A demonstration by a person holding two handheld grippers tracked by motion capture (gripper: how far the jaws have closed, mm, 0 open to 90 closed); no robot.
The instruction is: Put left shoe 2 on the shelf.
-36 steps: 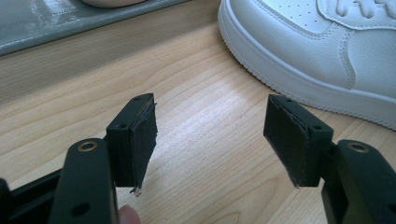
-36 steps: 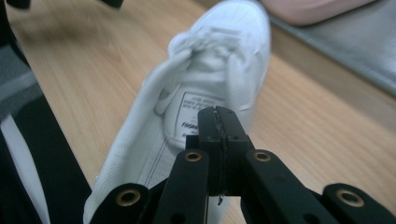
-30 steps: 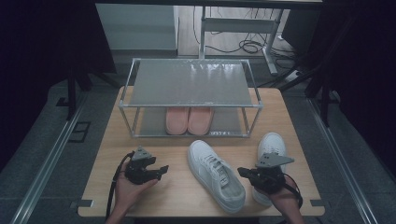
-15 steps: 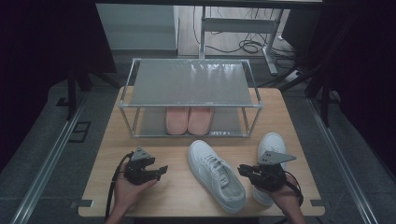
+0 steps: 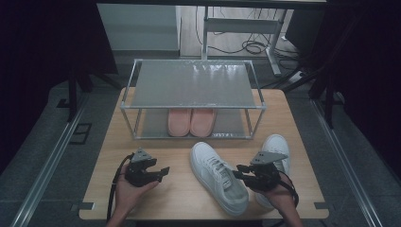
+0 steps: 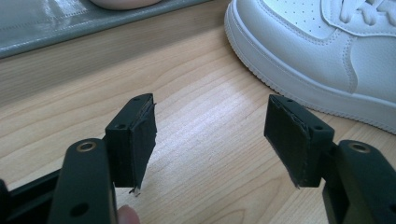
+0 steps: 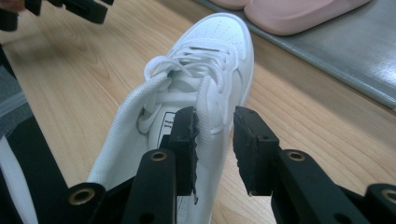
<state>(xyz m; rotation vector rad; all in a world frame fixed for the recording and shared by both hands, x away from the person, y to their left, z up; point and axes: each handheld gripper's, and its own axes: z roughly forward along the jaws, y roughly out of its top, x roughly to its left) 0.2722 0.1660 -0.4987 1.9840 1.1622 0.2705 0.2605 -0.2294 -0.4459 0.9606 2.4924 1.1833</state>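
Sneaker [image 5: 218, 176], white and laced, is laid on the wooden table [image 5: 179, 189] in front of the rack [image 5: 191, 85], its toe turned toward the rack and its heel toward the person. The right gripper [image 5: 240, 171] is held at the sneaker's heel end, on the side facing a second white sneaker [image 5: 276, 146]. In the right gripper view the sneaker's [image 7: 187, 102] collar wall is seen between the two jaws: one jaw is placed inside the opening, the other outside, and a gap is visible between the outer pad and the fabric. The jaws have just been opening, so the collar is framed but not pinched. The left gripper [image 5: 161, 171] is held above bare table, well apart from the sneaker's other side; in the left gripper view its jaws are spread wide with only wood between them, and the sneaker's [image 6: 322, 51] toe and sole edge are seen beyond them. A pair of pink slippers [image 5: 191, 121] is stored on the rack's lower shelf, just beyond the sneaker's toe.
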